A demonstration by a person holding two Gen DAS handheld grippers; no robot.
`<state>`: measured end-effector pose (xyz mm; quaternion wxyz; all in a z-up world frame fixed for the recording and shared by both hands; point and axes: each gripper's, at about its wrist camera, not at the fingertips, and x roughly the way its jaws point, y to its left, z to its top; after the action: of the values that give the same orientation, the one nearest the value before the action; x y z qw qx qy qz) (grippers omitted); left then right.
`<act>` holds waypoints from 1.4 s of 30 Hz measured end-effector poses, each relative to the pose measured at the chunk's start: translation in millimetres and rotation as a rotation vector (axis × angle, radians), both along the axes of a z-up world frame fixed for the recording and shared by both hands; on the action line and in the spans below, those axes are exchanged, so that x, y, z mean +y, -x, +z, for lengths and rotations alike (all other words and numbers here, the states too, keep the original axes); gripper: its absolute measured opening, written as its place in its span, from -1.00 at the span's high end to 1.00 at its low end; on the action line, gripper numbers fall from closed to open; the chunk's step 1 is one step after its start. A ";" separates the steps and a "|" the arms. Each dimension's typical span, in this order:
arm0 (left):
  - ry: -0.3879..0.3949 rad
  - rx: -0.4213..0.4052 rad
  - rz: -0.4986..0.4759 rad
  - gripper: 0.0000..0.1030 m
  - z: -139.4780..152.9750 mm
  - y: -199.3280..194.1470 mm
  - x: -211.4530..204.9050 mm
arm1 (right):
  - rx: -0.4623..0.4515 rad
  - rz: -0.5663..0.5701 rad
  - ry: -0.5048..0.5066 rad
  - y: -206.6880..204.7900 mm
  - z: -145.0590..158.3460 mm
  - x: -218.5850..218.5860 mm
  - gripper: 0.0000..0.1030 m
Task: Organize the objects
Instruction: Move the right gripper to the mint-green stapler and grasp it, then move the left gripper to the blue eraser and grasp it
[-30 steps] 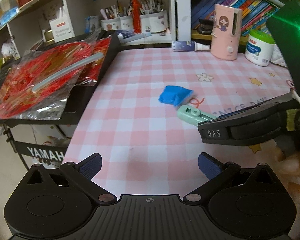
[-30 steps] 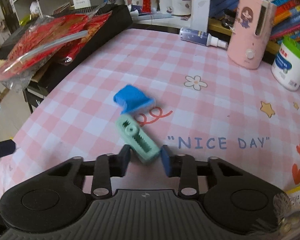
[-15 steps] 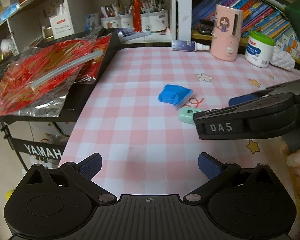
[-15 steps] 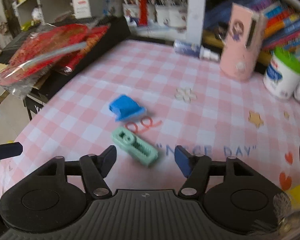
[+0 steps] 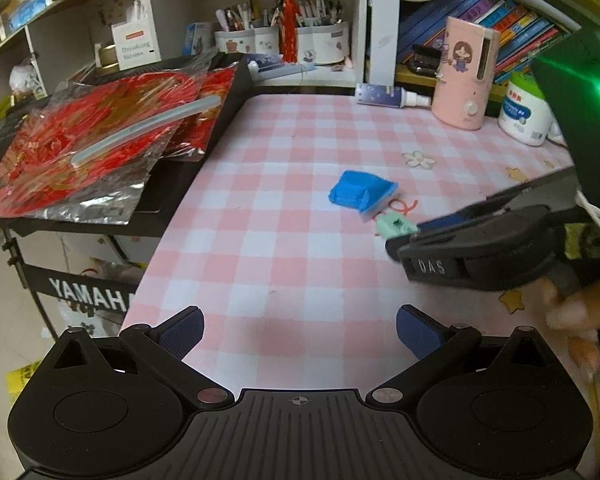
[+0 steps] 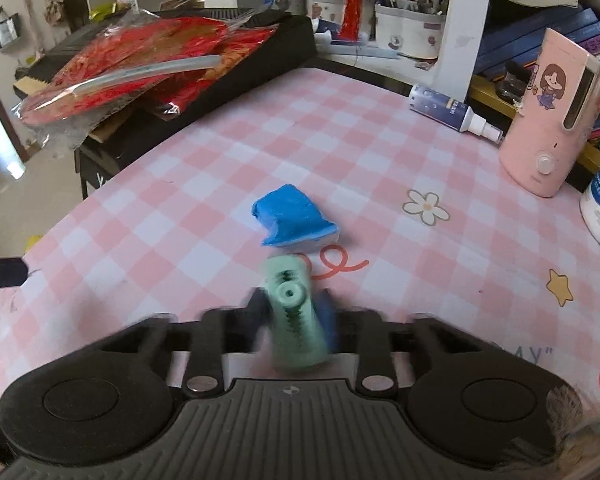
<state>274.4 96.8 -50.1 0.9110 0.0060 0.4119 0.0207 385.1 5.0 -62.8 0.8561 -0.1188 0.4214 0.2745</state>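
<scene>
Clip: mint-green clip [image 6: 296, 316], toothed, lies between the right jaws, low over the bench [image 6: 180, 184]; whether it rests on the cloth or is just lifted cannot be told, the frame is blurred.
Clip axis: long axis runs nearly straight ahead along the fingers, round end pointing away toward the blue pad [image 6: 292, 216].
Right gripper [image 6: 296, 320]: jaws pressed in on the clip's two long sides, pinching it across its narrow width.
Left gripper [image 5: 300, 330]: jaws spread wide, nothing between them, over bare checked cloth at the near edge, well apart from the clip.
Cross-check, left view: only the clip's round end [image 5: 394, 227] shows beyond the right gripper's tip [image 5: 408, 236], just beside the pad [image 5: 360, 192].
Nearer arm: right, by far.
Pad: touching or almost touching the clip's far end; cannot tell which.
Judgement: grasp looks set; next move likely a lift and carry, drawn back from the pad so it is not dragged.
Risk: hold sits toward the clip's near end, so it may pivot.
</scene>
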 end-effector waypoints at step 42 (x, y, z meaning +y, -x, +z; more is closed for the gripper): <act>0.027 -0.090 -0.093 0.24 -20.5 -105.4 -28.7 | -0.077 -0.344 -0.138 49.1 58.3 -96.2 0.55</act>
<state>379.7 68.1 -70.6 0.9286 0.0119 0.3700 -0.0269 336.0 -91.2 -4.5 0.9120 0.0037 0.3826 0.1474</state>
